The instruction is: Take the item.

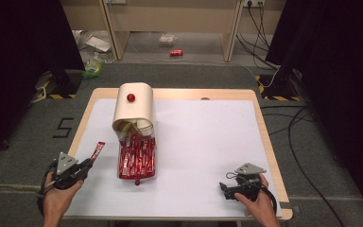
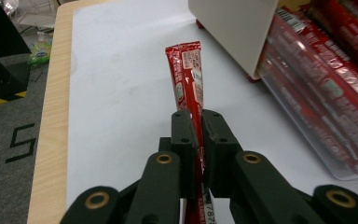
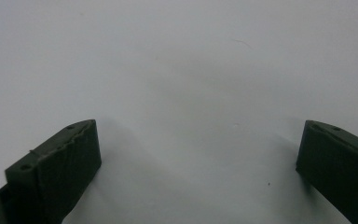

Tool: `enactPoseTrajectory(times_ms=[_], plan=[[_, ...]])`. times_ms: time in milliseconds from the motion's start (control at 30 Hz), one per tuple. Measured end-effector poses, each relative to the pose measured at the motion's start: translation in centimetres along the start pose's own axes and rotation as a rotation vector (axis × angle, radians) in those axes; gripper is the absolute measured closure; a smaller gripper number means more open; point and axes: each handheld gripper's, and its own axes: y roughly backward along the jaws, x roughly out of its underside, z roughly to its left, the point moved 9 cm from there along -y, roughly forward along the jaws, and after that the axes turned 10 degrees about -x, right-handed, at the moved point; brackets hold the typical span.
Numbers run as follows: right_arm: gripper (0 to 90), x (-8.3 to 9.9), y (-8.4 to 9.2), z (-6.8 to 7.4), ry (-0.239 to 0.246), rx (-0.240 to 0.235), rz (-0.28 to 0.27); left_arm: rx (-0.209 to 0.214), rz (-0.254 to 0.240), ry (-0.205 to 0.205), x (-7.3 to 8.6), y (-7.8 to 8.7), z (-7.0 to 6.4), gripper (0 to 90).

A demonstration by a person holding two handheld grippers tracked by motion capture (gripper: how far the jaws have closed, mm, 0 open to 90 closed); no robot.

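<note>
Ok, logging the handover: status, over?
Left gripper shut on red sachet. Right gripper open over white mat. Clear drawer of sachets alongside; nothing blocking.

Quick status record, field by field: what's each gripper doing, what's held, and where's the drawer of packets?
left gripper: shut on red stick packet, near the table's left edge
right gripper: open, nothing between its jaws, over the white table cover
clear drawer: pulled out of the cream box, full of red packets
cream box: upright, red knob on top
</note>
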Motion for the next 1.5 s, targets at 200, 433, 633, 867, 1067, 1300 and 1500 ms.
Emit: enactPoseTrajectory(times_ms=[200, 433, 633, 867, 1067, 1300, 1500], plan=[[0.2, 0.0, 0.0, 0.0, -0.001, 0.001, 0.000, -0.015, 0.017, 0.016, 0.7, -0.9, 0.5, 83.4], [0.2, 0.0, 0.0, 0.0, -0.002, 0.000, 0.000, -0.030, 0.029, 0.019, 1.0, -1.7, 0.8, 83.3], [0.2, 0.0, 0.0, 0.0, -0.003, 0.000, 0.000, -0.041, 0.042, 0.027, 1.2, -2.5, 1.0, 83.3], [0.2, 0.0, 0.0, 0.0, -0.003, 0.000, 0.000, -0.055, 0.059, 0.027, 1.5, -3.6, 0.9, 83.3], [0.3, 0.0, 0.0, 0.0, -0.002, 0.000, 0.000, -0.063, 0.068, 0.027, 1.5, -4.3, 0.8, 83.2], [0.2, 0.0, 0.0, 0.0, -0.003, 0.001, 0.001, -0.076, 0.081, 0.009, 1.3, -5.0, 0.8, 83.0], [0.2, 0.0, 0.0, 0.0, -0.002, 0.001, 0.001, -0.078, 0.085, 0.009, 1.3, -5.2, 0.8, 82.6]])
